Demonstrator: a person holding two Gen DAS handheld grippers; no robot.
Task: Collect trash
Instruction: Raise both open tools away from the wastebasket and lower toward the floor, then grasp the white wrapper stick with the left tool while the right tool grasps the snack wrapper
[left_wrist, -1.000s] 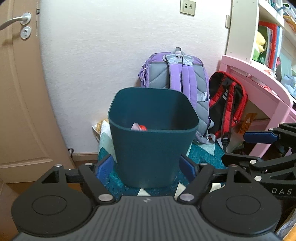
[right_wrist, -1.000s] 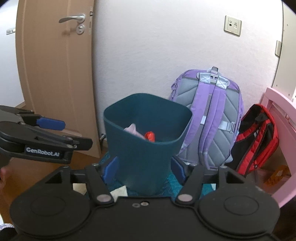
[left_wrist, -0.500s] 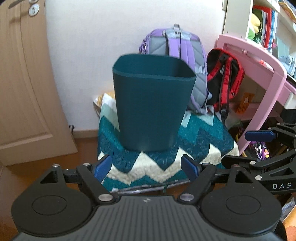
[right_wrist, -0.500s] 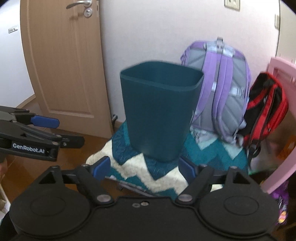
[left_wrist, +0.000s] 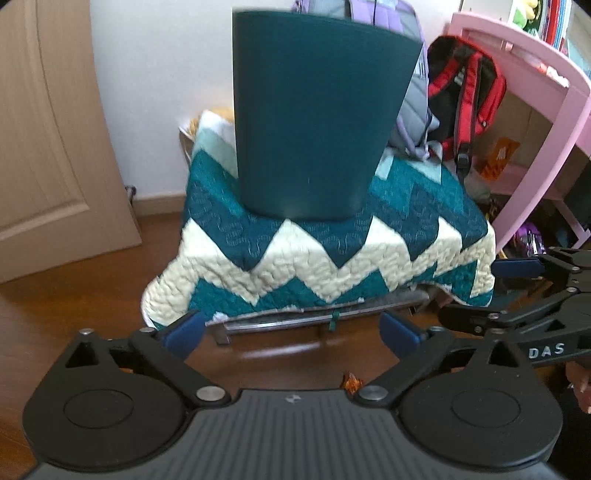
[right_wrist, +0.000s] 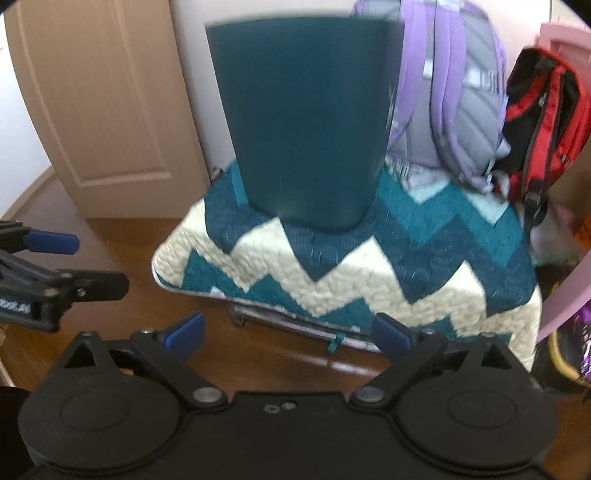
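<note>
A dark teal bin (left_wrist: 314, 122) (right_wrist: 306, 125) stands on a low stool draped with a teal and cream zigzag quilt (left_wrist: 317, 254) (right_wrist: 343, 266). Its inside is hidden from this low angle. My left gripper (left_wrist: 293, 330) hangs over the wooden floor in front of the stool, jaws opening, nothing between them. A small orange-brown wrapper (left_wrist: 351, 382) lies on the floor just by the gripper body. My right gripper (right_wrist: 288, 332) is level with it to the right, jaws opening too, and empty. Each gripper shows in the other's view at the edge.
A brown door (left_wrist: 44, 147) stands left of the stool. Purple (right_wrist: 454, 96) and red (left_wrist: 465, 85) backpacks lean behind the bin. A pink desk (left_wrist: 535, 92) with clutter beneath is at the right. Wooden floor (left_wrist: 74, 295) lies in front.
Both grippers have dropped from above the bin's rim to floor height in front of the stool. Their jaws have spread wider. The trash inside the bin is no longer visible.
</note>
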